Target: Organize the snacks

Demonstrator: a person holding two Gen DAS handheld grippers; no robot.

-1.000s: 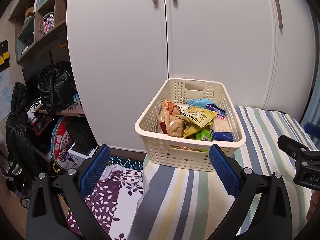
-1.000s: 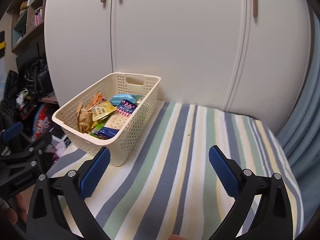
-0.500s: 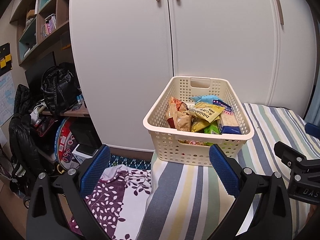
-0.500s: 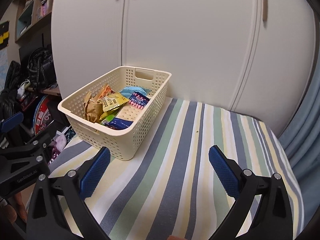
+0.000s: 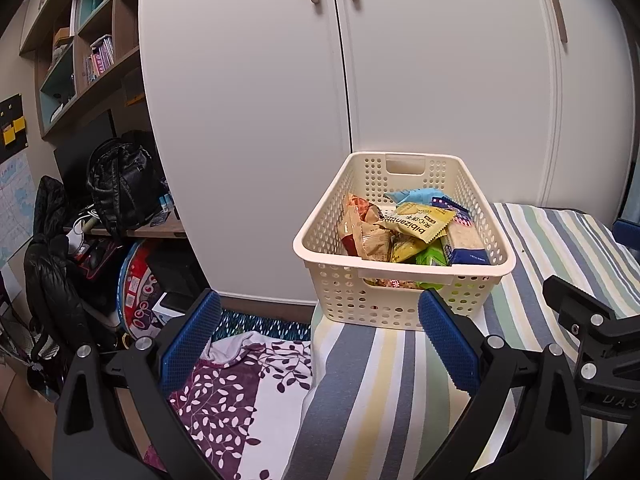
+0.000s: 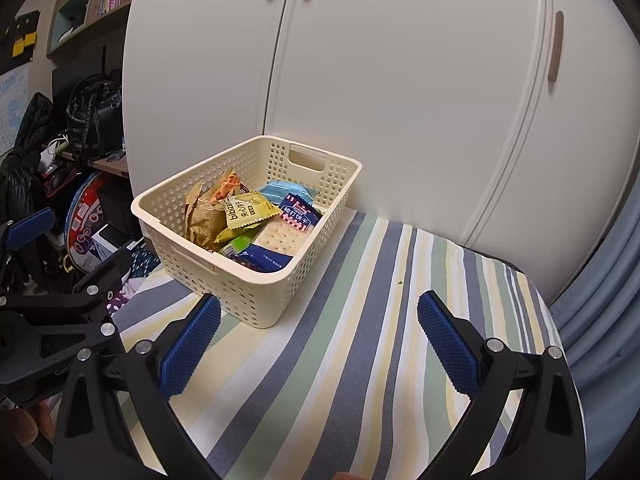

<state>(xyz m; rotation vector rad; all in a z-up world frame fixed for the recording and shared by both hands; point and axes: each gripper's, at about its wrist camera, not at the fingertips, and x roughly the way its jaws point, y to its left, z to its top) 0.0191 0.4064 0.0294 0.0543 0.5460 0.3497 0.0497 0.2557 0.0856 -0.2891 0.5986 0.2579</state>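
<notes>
Snacks fill a cream perforated basket point(image 5: 404, 276) in the left wrist view, straight ahead of the left gripper point(image 5: 318, 336) and a little toward its right finger. The jaws stand released, wide apart, with nothing between the blue pads point(image 5: 192, 336). The basket rests on a striped cover point(image 5: 372, 392) at that cover's left corner, its back end near the white wardrobe doors point(image 5: 248, 120). Inside lie a yellow packet point(image 5: 420, 222), brown crinkled packets point(image 5: 364, 236), a green packet point(image 5: 430, 256), a pale blue packet point(image 5: 412, 196) and a long cracker pack point(image 5: 466, 240) with a dark blue end along the right wall. Below the left finger a purple leaf-print cloth point(image 5: 240, 392) lies lower than the cover. Further left, a black backpack point(image 5: 120, 184) sits among clutter. The right gripper's black frame shows at the right edge.

From the right wrist view, the right gripper point(image 6: 318, 336) is likewise released, jaws spread and empty above the striped cover point(image 6: 360, 360). The basket point(image 6: 256, 280) sits ahead and to the left, its near corner just beyond the left pad point(image 6: 192, 340). The yellow packet point(image 6: 248, 210) and a dark blue printed pack point(image 6: 298, 214) lie on top. The left gripper's black body point(image 6: 52, 320) appears at the left edge.
</notes>
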